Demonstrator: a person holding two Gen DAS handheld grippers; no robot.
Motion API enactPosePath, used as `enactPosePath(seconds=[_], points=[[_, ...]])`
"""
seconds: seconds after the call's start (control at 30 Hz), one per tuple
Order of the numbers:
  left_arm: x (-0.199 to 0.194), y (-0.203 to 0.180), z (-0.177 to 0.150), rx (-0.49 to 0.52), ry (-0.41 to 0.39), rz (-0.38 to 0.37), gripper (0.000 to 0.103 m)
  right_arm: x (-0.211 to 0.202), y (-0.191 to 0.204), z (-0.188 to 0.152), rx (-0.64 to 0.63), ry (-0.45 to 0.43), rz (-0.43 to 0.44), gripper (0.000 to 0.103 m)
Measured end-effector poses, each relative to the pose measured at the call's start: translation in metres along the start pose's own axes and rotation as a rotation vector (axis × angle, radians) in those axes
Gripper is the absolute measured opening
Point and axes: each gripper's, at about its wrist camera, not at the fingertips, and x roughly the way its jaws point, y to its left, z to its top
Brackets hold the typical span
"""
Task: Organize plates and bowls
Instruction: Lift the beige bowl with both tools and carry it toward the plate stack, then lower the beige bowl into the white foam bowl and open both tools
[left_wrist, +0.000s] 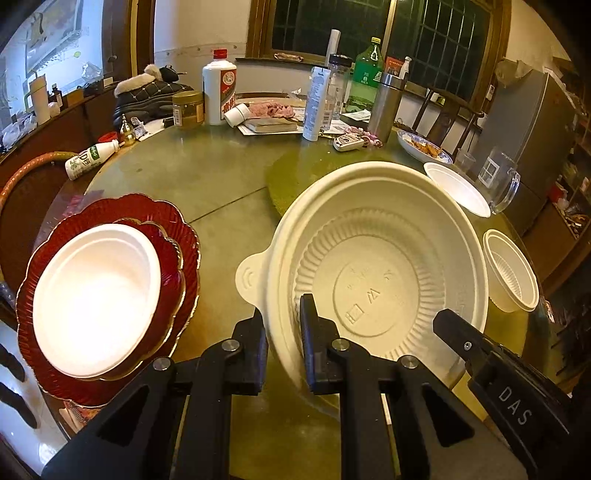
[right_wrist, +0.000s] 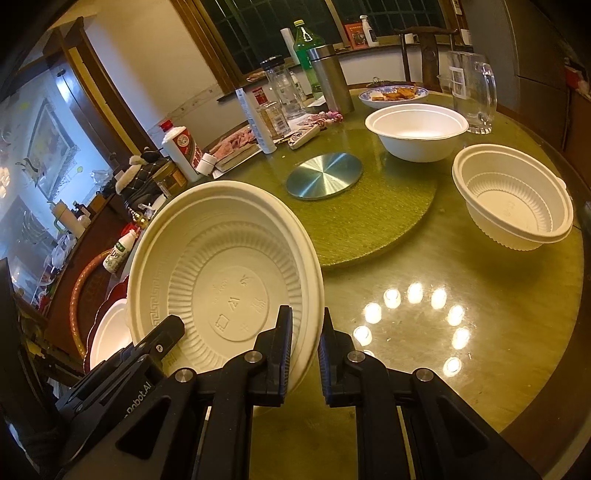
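A large cream ribbed bowl (left_wrist: 376, 258) (right_wrist: 221, 266) with a small tab on its rim hangs tilted above the table, held from two sides. My left gripper (left_wrist: 282, 317) is shut on the rim next to the tab. My right gripper (right_wrist: 306, 321) is shut on the opposite rim. Each view shows the other gripper's tip at the bowl's edge. At the table's left edge two stacked red scalloped plates (left_wrist: 177, 236) carry a white bowl (left_wrist: 96, 295). A plain white bowl (right_wrist: 417, 129) and a smaller ribbed bowl (right_wrist: 517, 199) stand on the right side.
A green turntable (right_wrist: 388, 214) with a metal disc (right_wrist: 325, 175) fills the table's middle. Behind it stand a glass mug (right_wrist: 472, 92), a blue plate of food (right_wrist: 395, 94), a steel flask (right_wrist: 330, 79), bottles and a book. Lamp reflections mark bare glass near me.
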Motion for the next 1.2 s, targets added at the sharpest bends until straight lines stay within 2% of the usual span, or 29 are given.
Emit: enactPosePath(seconds=[0.53,1.2], points=[[-0.023,0.02,0.001,-0.031,-0.04,0.014,0.014,-0.011,0.024,-0.002,-0.054,-0.018,0.027,0.013],[-0.045,0.08,0.015,-0.136,-0.088,0.076,0.014,-0.007,0.097,0.007,-0.189,-0.015,0.099,0.013]])
